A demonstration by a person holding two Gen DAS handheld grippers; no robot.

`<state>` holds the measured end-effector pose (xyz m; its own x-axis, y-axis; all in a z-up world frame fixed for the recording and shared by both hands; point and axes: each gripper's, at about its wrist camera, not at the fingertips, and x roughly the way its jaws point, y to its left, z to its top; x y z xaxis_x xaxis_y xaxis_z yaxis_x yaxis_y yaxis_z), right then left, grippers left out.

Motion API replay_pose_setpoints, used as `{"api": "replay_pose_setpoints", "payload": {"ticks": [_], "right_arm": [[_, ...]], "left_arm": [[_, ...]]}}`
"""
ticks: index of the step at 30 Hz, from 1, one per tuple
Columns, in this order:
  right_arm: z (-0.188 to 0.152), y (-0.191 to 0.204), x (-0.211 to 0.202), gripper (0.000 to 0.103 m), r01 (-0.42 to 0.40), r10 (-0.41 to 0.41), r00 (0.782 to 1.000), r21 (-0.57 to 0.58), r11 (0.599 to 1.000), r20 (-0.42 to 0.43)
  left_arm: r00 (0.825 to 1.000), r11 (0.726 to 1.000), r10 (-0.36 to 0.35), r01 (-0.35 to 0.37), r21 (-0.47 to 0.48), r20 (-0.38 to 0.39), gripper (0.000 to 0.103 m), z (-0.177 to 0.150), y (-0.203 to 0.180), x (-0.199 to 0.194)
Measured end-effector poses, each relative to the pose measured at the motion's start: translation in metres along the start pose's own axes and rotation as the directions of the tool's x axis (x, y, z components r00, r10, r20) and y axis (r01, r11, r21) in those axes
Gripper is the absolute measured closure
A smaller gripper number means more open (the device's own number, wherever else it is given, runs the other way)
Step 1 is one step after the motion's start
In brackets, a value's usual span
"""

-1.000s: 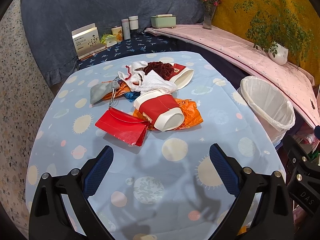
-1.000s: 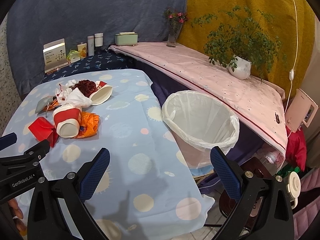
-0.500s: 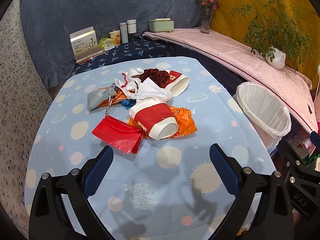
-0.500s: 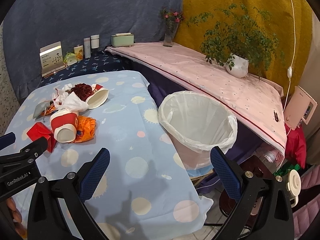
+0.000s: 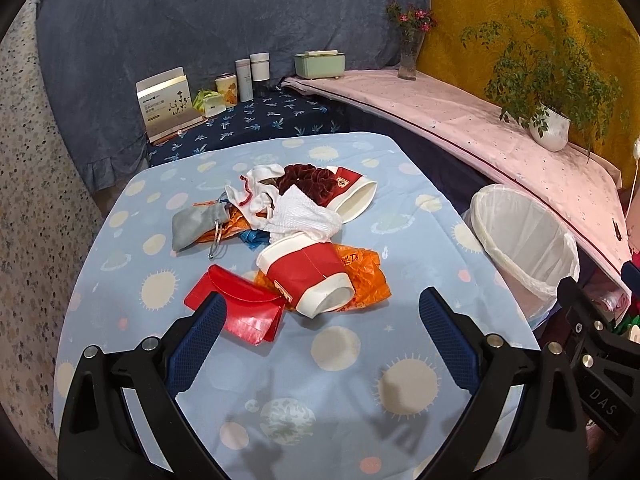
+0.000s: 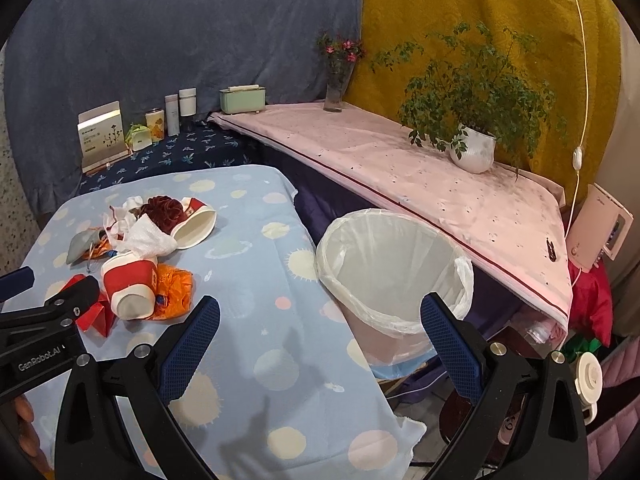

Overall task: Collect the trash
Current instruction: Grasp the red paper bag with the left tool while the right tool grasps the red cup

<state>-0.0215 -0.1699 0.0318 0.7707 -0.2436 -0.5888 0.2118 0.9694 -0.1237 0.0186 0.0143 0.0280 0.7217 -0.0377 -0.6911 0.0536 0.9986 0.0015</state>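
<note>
Since the earlier frames the left gripper (image 5: 320, 332) has closed in on the trash pile, whose nearest red-and-white paper cup (image 5: 310, 278) now lies just ahead of its spread, empty fingers. It would do best to straddle the cup's body and clamp gently before carrying it to the lined trash bin (image 6: 394, 268) beside the table (image 5: 352, 364). The right gripper (image 6: 320, 342) hovers level near that bin, fingers likewise apart and empty.
</note>
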Motion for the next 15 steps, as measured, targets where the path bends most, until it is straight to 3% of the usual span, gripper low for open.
{"api": "replay_pose_setpoints", "payload": {"ticks": [5,15], "right_arm": [[0.005,0.011,0.009,0.007,-0.028,0.028,1.0,-0.013,1.0,-0.007],[0.003,0.051,0.036,0.007,-0.105,0.103,0.994,-0.04,0.994,-0.045]], "left_arm": [[1.0,0.999,0.009,-0.01,-0.047,-0.019,0.01,0.005,0.021,0.012],[0.987,0.984,0.125,-0.136,-0.113,-0.101,0.01,-0.016,0.093,0.046]]}}
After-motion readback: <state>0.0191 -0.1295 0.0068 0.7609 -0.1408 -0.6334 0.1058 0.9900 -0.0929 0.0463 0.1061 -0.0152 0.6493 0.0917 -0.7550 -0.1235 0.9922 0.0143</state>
